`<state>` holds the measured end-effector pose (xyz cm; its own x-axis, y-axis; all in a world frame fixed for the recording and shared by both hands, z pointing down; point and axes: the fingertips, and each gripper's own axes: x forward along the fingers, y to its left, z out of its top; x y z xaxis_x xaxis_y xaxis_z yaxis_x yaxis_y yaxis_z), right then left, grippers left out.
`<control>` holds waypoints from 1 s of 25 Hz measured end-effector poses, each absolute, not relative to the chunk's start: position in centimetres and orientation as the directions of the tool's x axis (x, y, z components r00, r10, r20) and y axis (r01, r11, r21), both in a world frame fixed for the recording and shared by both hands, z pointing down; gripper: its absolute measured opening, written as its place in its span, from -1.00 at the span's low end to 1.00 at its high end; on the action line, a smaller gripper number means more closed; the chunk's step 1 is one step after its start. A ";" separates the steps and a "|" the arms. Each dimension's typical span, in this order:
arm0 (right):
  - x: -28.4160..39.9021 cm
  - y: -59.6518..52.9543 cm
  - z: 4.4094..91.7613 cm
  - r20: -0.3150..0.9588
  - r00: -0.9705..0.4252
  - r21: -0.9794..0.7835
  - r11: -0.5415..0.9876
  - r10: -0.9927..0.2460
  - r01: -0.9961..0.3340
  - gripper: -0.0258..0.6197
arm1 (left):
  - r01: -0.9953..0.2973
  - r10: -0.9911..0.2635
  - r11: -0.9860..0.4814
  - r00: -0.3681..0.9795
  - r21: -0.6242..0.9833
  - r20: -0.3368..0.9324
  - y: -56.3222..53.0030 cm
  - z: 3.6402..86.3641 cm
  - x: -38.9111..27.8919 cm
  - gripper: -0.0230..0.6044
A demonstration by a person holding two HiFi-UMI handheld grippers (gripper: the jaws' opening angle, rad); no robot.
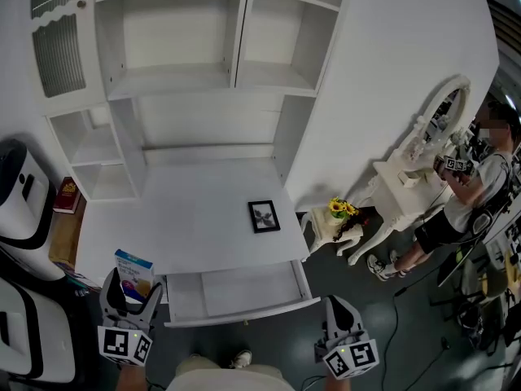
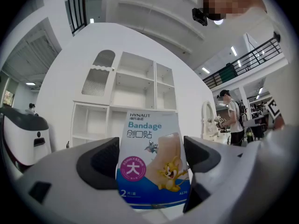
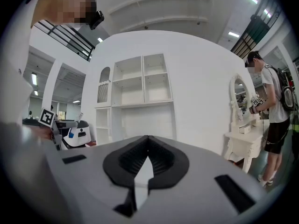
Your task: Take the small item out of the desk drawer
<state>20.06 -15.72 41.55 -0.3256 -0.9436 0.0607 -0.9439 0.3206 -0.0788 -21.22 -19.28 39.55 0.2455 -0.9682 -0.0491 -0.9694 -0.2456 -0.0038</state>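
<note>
Left gripper (image 1: 130, 290) grasps bandage box (image 2: 152, 157), lettering legible only up close; right gripper (image 1: 340, 306) clenched.

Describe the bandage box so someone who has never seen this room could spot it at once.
Find the white desk with its open drawer. At the desk's front left corner, the left gripper holds the bandage box between its jaws. It is the only blue-and-white carton, with cartoon characters, unlike the black picture frame lying flat to its right.
</note>
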 end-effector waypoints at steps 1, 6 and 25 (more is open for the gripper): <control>20.1 -15.8 41.6 0.061 -0.326 -0.079 0.321 -0.943 -0.944 -0.89 | -0.968 -0.967 -0.250 0.248 0.026 -0.050 -19.3 39.7 -21.3 0.47; 19.8 -16.4 41.9 0.069 -0.336 -0.083 0.331 -0.939 -0.940 -0.89 | -0.964 -0.968 -0.249 0.245 0.090 -0.049 -19.3 40.1 -21.5 0.47; 16.4 -19.1 41.7 0.062 -0.373 -0.086 0.367 -0.926 -0.926 -0.89 | -0.961 -0.963 -0.268 0.265 0.065 -0.057 -20.9 39.4 -22.4 0.47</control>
<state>16.38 -19.06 41.74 -0.3726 -0.9259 0.0620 -0.9262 0.3670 -0.0858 -22.36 -20.93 39.36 0.2648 -0.9626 -0.0565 -0.9612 -0.2682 0.0645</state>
